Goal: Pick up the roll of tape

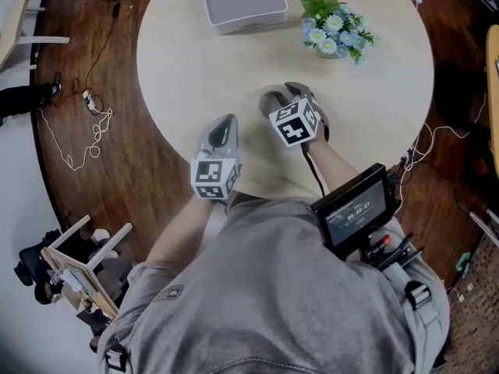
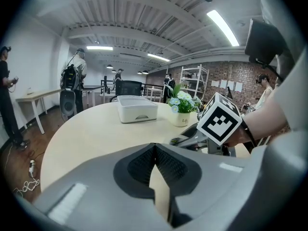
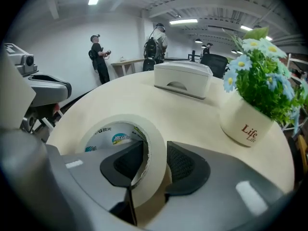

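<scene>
Head view: the roll of tape can't be made out, it is hidden under my right tongs. It shows only in the right gripper view, and its lower edge is cut off there behind the tongs' body. I can't tell whether it touches the table or is clear of it. The label print inside the core is too small to read. The white box is cut off by the top edge of the head view.

Materials: the roll of tape is a cream paper ring with a matte, thick wall and a white printed liner in the core. The table is round, with a pale beige, smooth top. The white box is a rounded plastic rectangle with a curved notch in its front. The flower pot is a cream cup with dark red lettering, holding blue and white flowers and green leaves. The pads are dark ribbed rubber set in grey plastic shells.

Right tongs: clamped on the roll's wall, one pad inside the core and the other against the outer face. The roll stands on edge, tilted, near the table's front edge.

Left tongs: closed, pads meeting at the tips with nothing between them, over the table just beside the right tongs.
</scene>
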A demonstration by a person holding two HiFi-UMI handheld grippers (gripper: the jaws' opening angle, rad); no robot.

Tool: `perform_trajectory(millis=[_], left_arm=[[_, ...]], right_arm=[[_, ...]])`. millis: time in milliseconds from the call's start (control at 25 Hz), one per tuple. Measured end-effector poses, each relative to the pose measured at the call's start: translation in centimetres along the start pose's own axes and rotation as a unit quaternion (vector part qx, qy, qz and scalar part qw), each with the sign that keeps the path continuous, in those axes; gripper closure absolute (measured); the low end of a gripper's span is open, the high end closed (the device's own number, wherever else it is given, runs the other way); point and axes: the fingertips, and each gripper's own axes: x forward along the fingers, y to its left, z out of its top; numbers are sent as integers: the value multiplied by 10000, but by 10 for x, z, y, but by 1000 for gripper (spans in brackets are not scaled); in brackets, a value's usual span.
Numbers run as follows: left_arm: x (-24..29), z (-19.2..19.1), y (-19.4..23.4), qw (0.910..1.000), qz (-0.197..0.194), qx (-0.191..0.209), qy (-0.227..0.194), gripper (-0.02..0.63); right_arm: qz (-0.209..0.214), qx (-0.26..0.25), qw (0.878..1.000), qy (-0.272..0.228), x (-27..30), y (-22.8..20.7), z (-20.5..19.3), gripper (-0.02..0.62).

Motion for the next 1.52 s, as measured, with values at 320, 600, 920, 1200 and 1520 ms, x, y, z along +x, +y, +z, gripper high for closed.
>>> perform_trajectory(millis=[320,600,920,1200,1520], left_arm=[[-3,3,2,10000,43,1,-30,604],[9,0,5,9999,-39,88,-107,604],[-22,32,-10,9978,-387,221,-491,604],[-32,61,-23,9925,-794,248,-898,604],[-57,78,-40,9824,-1348,423,-1220,604]], right_arm=[[-114,28,9999,8,-1,-5,-2,459],[-505,146,9970,-574,-9,-21,5,468],[-1170,262,9853,-1217,-89,-17,20,471],[-1744,474,9673,-1777,-156,-25,32,471],[-2309,738,9433,-2268,-224,-5,31,471]])
